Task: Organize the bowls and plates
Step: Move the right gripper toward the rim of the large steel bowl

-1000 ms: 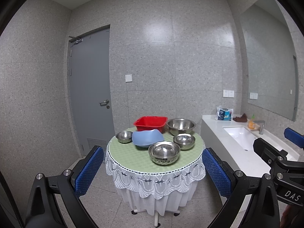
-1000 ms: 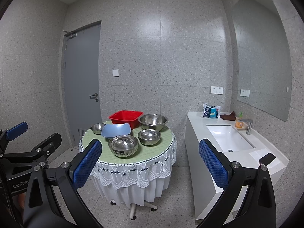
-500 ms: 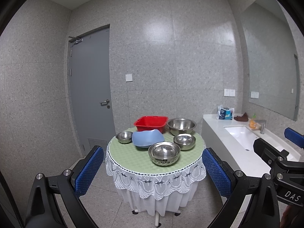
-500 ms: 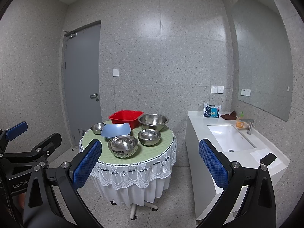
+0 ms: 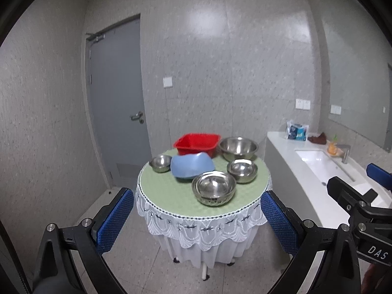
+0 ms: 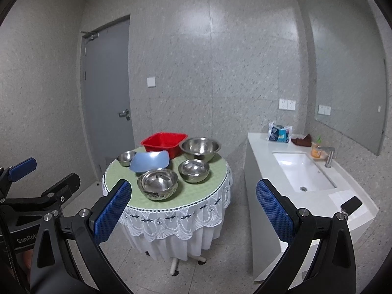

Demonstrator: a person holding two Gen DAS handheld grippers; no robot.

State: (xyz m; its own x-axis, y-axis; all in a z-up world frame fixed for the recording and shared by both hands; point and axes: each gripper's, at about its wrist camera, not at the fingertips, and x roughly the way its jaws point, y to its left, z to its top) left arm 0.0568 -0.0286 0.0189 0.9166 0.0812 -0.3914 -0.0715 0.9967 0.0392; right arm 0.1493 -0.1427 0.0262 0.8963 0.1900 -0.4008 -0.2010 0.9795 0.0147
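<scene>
A round table (image 5: 169, 191) with a green cloth holds a red square basin (image 5: 197, 143), a blue plate (image 5: 191, 165), a large steel bowl (image 5: 238, 147), a medium steel bowl (image 5: 242, 170), a small steel bowl (image 5: 160, 163) and nested steel bowls (image 5: 214, 189) at the front. The right wrist view shows the same table (image 6: 201, 193), basin (image 6: 164, 142), plate (image 6: 149, 161) and nested bowls (image 6: 158, 183). My left gripper (image 5: 197, 220) and right gripper (image 6: 193, 213) are both open and empty, well short of the table.
A white counter with a sink (image 6: 303, 174) stands right of the table, with a packet (image 6: 280, 134), a cloth and a tap on it. A phone (image 6: 351, 204) lies on its near corner. A grey door (image 5: 117, 112) is behind on the left. Tiled floor lies in front.
Both cameras have come a little closer to the table, which looks slightly larger. Nothing on the table has moved and both grippers stay open.
</scene>
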